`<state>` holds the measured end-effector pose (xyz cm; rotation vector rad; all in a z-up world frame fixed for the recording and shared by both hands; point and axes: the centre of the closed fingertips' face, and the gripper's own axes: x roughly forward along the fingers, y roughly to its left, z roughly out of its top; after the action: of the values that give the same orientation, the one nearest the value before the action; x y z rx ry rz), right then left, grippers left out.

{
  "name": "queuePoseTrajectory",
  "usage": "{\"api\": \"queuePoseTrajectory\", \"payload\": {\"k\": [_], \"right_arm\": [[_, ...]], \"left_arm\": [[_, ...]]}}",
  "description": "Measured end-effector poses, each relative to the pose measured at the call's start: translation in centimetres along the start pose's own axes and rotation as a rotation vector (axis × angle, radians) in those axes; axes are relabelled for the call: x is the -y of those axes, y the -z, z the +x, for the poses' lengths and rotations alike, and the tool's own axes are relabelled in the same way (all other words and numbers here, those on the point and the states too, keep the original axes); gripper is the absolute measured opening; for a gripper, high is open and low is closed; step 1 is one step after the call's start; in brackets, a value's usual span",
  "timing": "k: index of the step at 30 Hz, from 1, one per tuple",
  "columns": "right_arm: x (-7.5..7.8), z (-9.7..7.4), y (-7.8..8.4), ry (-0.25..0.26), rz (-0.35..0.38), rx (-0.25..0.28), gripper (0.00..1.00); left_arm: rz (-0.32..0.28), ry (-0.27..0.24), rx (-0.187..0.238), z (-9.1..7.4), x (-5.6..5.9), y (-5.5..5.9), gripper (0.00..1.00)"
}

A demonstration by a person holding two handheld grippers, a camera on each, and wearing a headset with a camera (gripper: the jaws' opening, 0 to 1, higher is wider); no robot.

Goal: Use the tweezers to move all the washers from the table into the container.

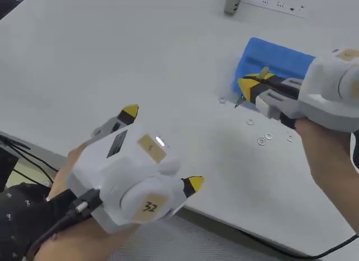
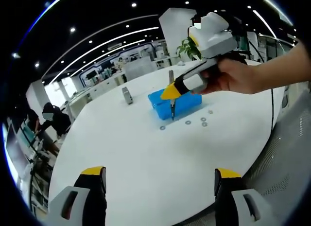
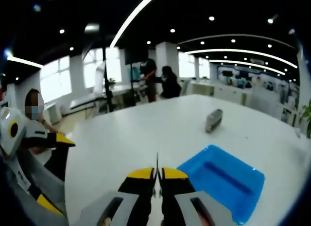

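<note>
My right gripper (image 1: 247,86) is shut on thin metal tweezers (image 1: 240,100), which point down at the white table (image 1: 112,47) just left of the blue container (image 1: 275,58). I cannot tell if the tweezers hold anything. Several small washers (image 1: 261,141) lie on the table in front of the container, one (image 1: 222,100) close to the tweezer tips. In the left gripper view the tweezers (image 2: 172,112) hang over the washers (image 2: 187,122) beside the container (image 2: 177,102). My left gripper (image 1: 161,147) stands open and empty near the table's front edge, jaws wide (image 2: 159,173). In the right gripper view the tweezers (image 3: 157,164) stick out between the shut jaws, with the container (image 3: 218,180) to the right.
A grey metal cylinder (image 1: 233,1) and a white power strip (image 1: 275,3) stand at the table's far edge. A small grey block (image 3: 213,120) sits behind the container. Black cables (image 1: 17,149) hang off the near left edge. People stand far back in the room.
</note>
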<state>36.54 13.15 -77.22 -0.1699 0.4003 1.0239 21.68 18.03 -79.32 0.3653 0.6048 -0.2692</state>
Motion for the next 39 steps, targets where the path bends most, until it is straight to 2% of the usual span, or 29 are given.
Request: {"api": "queuePoseTrajectory", "payload": {"k": [3, 5, 9, 13, 16, 24, 26, 32, 35, 39], "right_arm": [[0.1, 1.3, -0.1, -0.007, 0.008, 0.004, 0.02], [0.3, 1.6, -0.1, -0.008, 0.014, 0.005, 0.02], [0.4, 2.6, 0.6, -0.004, 0.009, -0.013, 0.02], [0.8, 2.7, 1.0, -0.003, 0.022, -0.018, 0.03], [1.1, 3.0, 1.3, 0.009, 0.021, -0.024, 0.02], [1.0, 3.0, 1.1, -0.001, 0.03, -0.024, 0.03], [1.0, 3.1, 1.0, 0.007, -0.007, -0.023, 0.03], [0.9, 3.4, 0.9, -0.005, -0.002, -0.028, 0.02], [0.5, 3.3, 1.1, -0.011, -0.035, -0.034, 0.02], [0.1, 3.0, 1.5, -0.019, -0.042, -0.036, 0.02]], "left_arm": [[-0.003, -0.004, 0.003, 0.0, -0.1, 0.0, 0.95], [-0.001, -0.004, 0.002, 0.0, -0.1, 0.0, 0.95], [-0.001, -0.007, -0.001, 0.0, -0.1, 0.0, 0.95], [-0.001, -0.002, -0.005, 0.0, 0.0, 0.1, 0.95], [-0.014, -0.002, 0.016, -0.1, -0.1, -0.3, 0.95], [-0.005, 0.002, -0.002, 0.1, 0.0, 0.0, 0.96], [-0.002, 0.0, -0.004, 0.1, 0.0, 0.1, 0.96], [-0.002, -0.002, -0.008, 0.1, 0.0, 0.1, 0.95], [0.0, -0.004, -0.013, 0.1, -0.1, 0.2, 0.95], [0.001, -0.003, -0.013, 0.1, 0.0, 0.2, 0.95]]}}
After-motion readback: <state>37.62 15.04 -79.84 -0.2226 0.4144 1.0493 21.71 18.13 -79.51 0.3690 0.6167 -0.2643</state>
